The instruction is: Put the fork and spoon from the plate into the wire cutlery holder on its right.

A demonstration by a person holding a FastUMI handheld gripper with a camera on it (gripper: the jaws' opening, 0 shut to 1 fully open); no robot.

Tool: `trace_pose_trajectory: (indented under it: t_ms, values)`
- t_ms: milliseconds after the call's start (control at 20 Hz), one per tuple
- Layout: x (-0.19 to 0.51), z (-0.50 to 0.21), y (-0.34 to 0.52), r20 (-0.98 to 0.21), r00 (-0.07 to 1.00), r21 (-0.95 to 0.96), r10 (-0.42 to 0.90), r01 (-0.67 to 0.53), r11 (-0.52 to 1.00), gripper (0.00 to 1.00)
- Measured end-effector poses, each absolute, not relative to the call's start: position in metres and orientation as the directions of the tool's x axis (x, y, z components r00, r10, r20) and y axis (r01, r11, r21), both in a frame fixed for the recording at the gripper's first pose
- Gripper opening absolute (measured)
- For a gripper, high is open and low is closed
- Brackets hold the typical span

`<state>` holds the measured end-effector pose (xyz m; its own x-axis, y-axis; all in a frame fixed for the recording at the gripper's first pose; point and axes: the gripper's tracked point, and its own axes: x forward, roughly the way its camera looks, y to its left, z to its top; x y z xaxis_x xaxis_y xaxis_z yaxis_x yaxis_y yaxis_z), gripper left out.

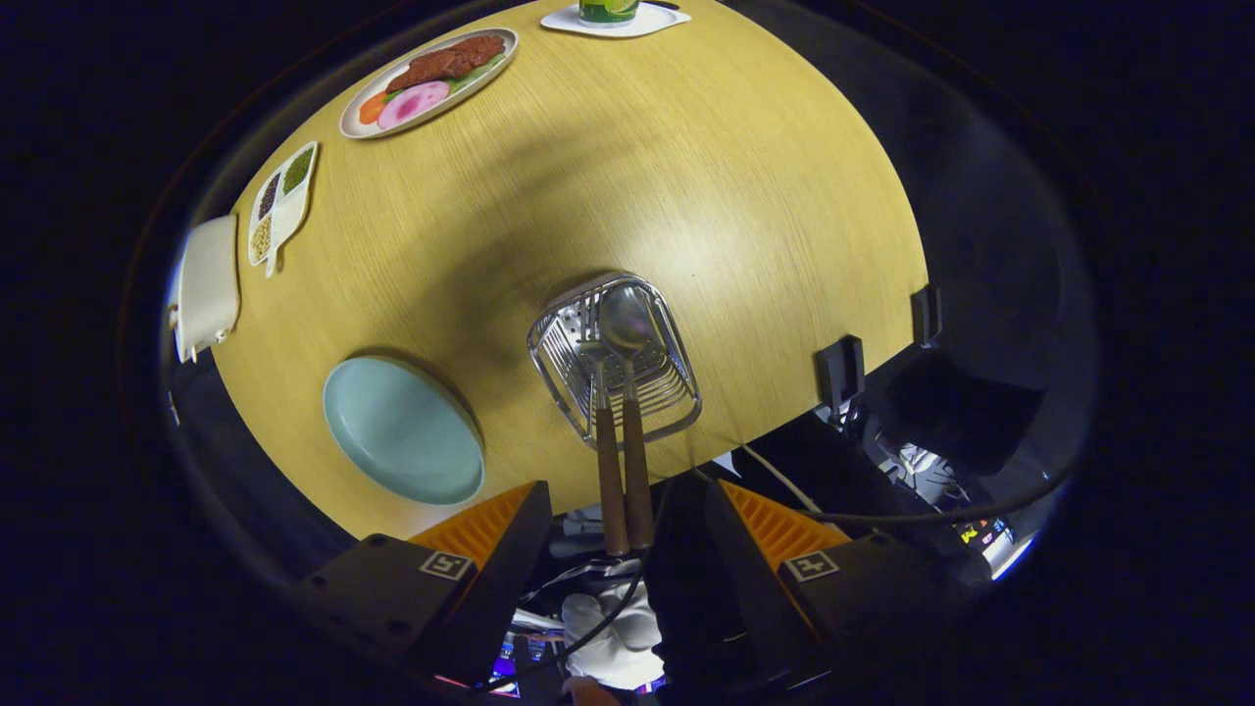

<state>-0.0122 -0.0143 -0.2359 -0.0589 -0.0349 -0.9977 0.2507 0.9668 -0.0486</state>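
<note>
Fork and spoon are seen standing in the wire holder.

A pale blue plate point(404, 431) is seen bare on the wooden table point(686, 157). To its right, the wire cutlery holder point(616, 359) holds 2 things: the fork point(609, 461) and the spoon point(632, 412), side by side, brown handles up. The gripper point(627, 534) is spread wide with nothing pinched; the handles are seen between its fingers.

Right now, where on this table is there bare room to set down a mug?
Widest bare wood lies beyond the wire cutlery holder, out to the food plate and coaster. Also free right of the holder. It is tighter between holder and empty plate. The open gripper straddles the fork and spoon handles.
</note>
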Motion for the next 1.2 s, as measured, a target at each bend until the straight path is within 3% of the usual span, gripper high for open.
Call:
trace_pose_trajectory:
  t_ms: [100, 250, 400, 550, 700, 950, 1200]
  values:
    - [-0.01, -0.217, -0.012, -0.996, 0.063, -0.036, -0.055, 0.266, 0.963, 0.98]
    - [0.006, -0.174, -0.01, -0.938, 0.335, 0.021, -0.086, 0.303, 0.953, 0.99]
    - [0.018, -0.12, -0.003, -0.779, 0.622, 0.118, -0.082, 0.273, 0.955, 0.99]
    - [0.015, -0.079, -0.007, -0.599, 0.793, 0.091, -0.107, 0.201, 0.975, 0.98]
    - [0.008, -0.038, -0.004, -0.416, 0.904, 0.041, -0.099, 0.127, 0.991, 0.98]
    - [-0.012, 0.022, 0.019, -0.158, 0.987, 0.012, -0.023, 0.026, 1.0, 0.98]
    - [-0.028, 0.042, 0.042, -0.054, 0.997, -0.062, 0.052, -0.056, 0.997, 0.98]
